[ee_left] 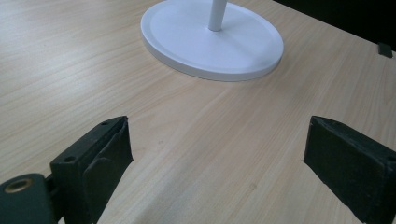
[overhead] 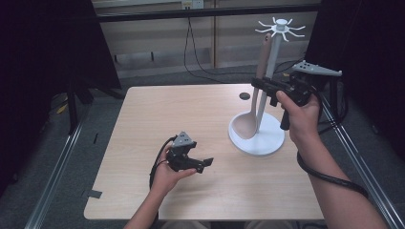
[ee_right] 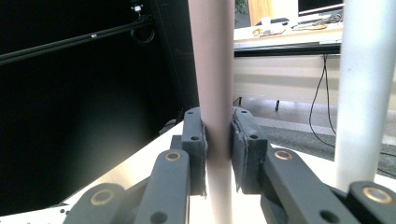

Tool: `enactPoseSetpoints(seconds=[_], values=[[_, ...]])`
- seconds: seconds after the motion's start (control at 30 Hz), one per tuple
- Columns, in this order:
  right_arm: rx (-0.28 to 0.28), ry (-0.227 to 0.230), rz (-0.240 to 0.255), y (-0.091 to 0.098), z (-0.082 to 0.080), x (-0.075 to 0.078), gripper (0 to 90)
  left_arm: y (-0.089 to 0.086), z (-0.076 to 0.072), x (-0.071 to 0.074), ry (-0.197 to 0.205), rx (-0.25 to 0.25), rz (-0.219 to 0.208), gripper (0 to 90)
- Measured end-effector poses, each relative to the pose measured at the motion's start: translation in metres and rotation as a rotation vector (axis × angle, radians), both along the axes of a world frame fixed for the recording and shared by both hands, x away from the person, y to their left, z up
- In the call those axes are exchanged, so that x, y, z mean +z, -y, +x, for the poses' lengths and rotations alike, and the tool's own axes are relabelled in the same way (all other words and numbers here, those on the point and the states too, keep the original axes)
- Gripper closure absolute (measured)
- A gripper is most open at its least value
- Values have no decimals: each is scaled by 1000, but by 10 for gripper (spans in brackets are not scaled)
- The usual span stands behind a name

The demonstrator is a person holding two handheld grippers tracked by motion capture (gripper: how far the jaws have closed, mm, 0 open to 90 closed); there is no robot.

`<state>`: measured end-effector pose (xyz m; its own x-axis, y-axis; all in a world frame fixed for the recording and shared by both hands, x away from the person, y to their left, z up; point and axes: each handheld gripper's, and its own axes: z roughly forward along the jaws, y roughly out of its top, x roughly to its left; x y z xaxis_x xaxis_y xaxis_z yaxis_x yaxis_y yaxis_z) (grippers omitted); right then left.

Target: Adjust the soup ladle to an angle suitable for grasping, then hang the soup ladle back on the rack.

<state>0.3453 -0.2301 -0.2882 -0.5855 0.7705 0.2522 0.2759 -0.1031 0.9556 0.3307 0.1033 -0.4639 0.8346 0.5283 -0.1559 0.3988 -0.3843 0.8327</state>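
I have two grippers at one table (overhead: 143, 114). My right gripper (overhead: 260, 86) is clamped on the handle of the one ladle (overhead: 249, 121): in the right gripper view both pads (ee_right: 198, 154) press flat against the pinkish handle (ee_right: 212, 93), one on each side, with no gap showing. The ladle stands nearly upright, its bowl low over the white round base (overhead: 265, 143) of the one stand (overhead: 274, 52), its handle leaning up along the stand's single pole (ee_right: 366, 88), just beside it; I cannot tell whether handle and pole touch. The pole ends in a crown of thin white hooks (overhead: 282, 26); I cannot count them surely, and I cannot tell whether the ladle's tip hangs on any of them. My left gripper (overhead: 203, 163) sits low over the table near its front edge, well apart from the stand, its two fingers (ee_left: 100, 158) standing wide apart with nothing but bare wood between them; the base (ee_left: 212, 39) lies ahead of them. One small dark disc (overhead: 244, 96) lies on the table behind the stand.
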Motion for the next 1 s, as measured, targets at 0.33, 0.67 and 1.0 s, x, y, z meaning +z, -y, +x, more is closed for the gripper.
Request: enactPoseSetpoints(seconds=[0.33, 0.67, 1.0], values=[[-32, 4, 36, 10, -3, -8, 754, 3, 1, -2, -4, -3, 4, 75], [-35, 2, 21, 8, -2, -10, 668, 5, 2, 1, 0, -3, -4, 75], [-46, -3, -26, 4, -2, -12, 513, 4, 3, 1, -1, -4, 1, 78]])
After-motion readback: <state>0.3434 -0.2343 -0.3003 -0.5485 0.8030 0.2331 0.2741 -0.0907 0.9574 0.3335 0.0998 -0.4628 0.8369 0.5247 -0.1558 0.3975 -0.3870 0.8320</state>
